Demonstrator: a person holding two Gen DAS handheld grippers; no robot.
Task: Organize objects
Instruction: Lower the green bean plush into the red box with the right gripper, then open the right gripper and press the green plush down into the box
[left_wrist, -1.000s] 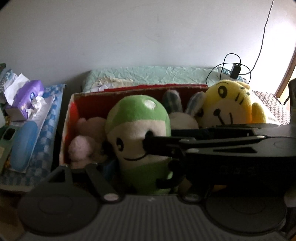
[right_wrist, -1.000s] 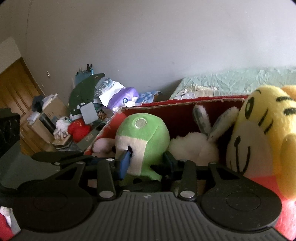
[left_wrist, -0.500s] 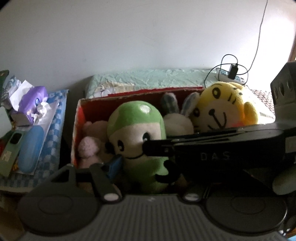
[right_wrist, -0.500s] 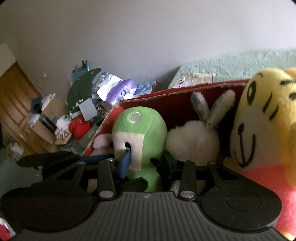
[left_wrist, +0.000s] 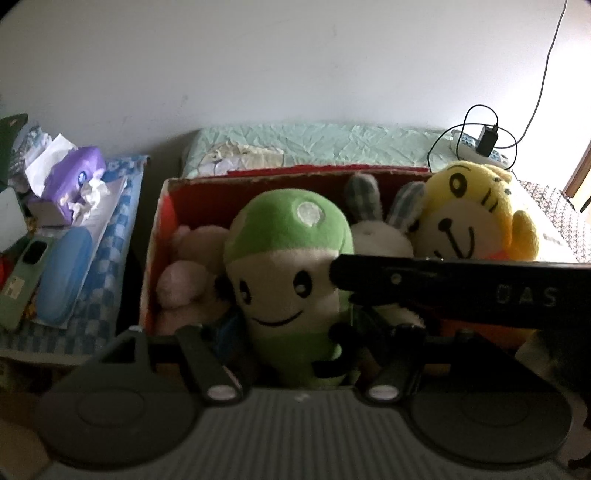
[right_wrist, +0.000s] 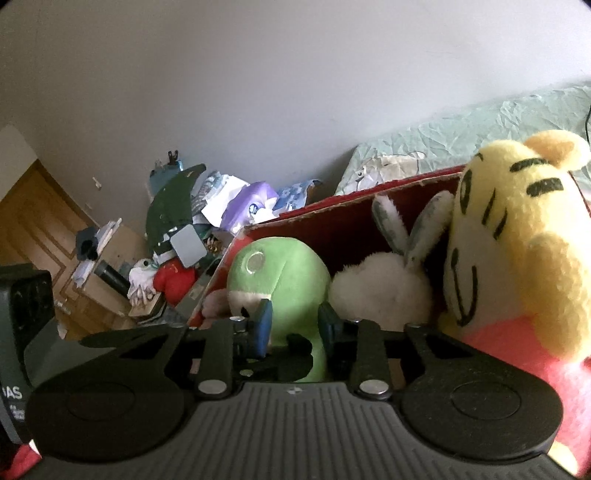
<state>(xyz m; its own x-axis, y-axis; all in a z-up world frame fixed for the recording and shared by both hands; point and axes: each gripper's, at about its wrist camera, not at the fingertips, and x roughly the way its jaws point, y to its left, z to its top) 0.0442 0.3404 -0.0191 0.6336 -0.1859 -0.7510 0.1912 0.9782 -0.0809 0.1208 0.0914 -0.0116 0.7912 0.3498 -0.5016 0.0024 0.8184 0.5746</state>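
The green mushroom plush (left_wrist: 291, 280) stands upright in the red cardboard box (left_wrist: 162, 206), left of the white rabbit plush (left_wrist: 376, 229) and yellow tiger plush (left_wrist: 476, 218). It looks light, soft and squashy, best pinched low on its body. The right gripper (right_wrist: 293, 325) is closing its jaws on that body; the left gripper (left_wrist: 295, 354) straddles it, jaws apart and opening. "DAS" reads on the right gripper's side.

purple tissue pack (left_wrist: 75, 173), black charger (left_wrist: 487, 140), wooden door (right_wrist: 40, 214)
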